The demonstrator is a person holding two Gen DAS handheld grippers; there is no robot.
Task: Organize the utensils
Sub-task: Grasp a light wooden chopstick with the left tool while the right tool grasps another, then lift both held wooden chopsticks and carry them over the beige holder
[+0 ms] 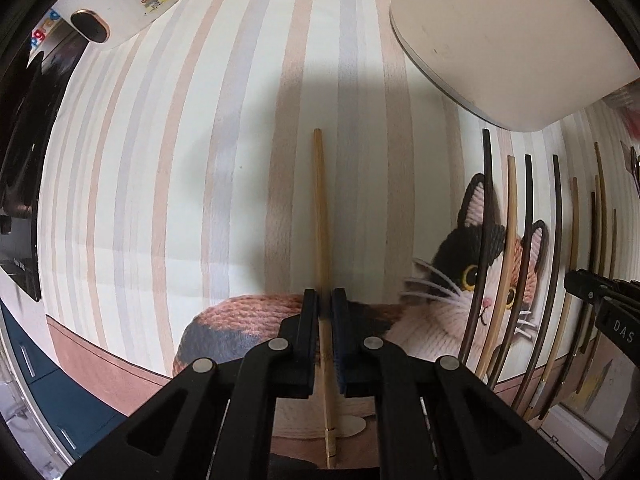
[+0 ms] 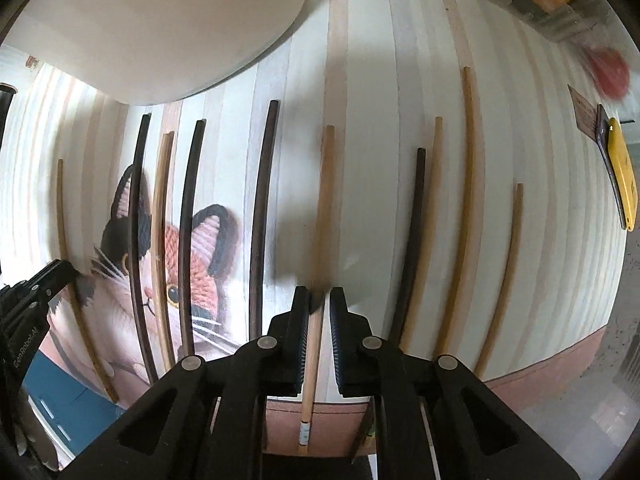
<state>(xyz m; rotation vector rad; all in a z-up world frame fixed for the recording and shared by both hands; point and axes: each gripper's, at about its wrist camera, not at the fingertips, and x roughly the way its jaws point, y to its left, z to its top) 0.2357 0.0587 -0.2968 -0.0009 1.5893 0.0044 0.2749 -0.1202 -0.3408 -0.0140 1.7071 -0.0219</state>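
My left gripper (image 1: pixel 325 304) points down at a striped mat (image 1: pixel 180 160) and is shut on a light wooden chopstick (image 1: pixel 321 208), which lies along the stripes. My right gripper (image 2: pixel 319 300) has another light chopstick (image 2: pixel 322 200) between its jaws. That chopstick rests against the left pad, and a narrow gap shows beside the right pad. Several dark and light chopsticks (image 2: pixel 262 200) lie in a row on the mat on both sides of the right gripper. They appear in the left wrist view as a row of chopsticks (image 1: pixel 524 240) at the right.
A white rounded container (image 1: pixel 500 32) stands at the far end of the mat, also seen as the container (image 2: pixel 160 20). A knitted cat picture (image 2: pixel 200 264) covers part of the mat. A white appliance (image 1: pixel 120 12) sits at far left. A yellow object (image 2: pixel 622 184) lies at the right edge.
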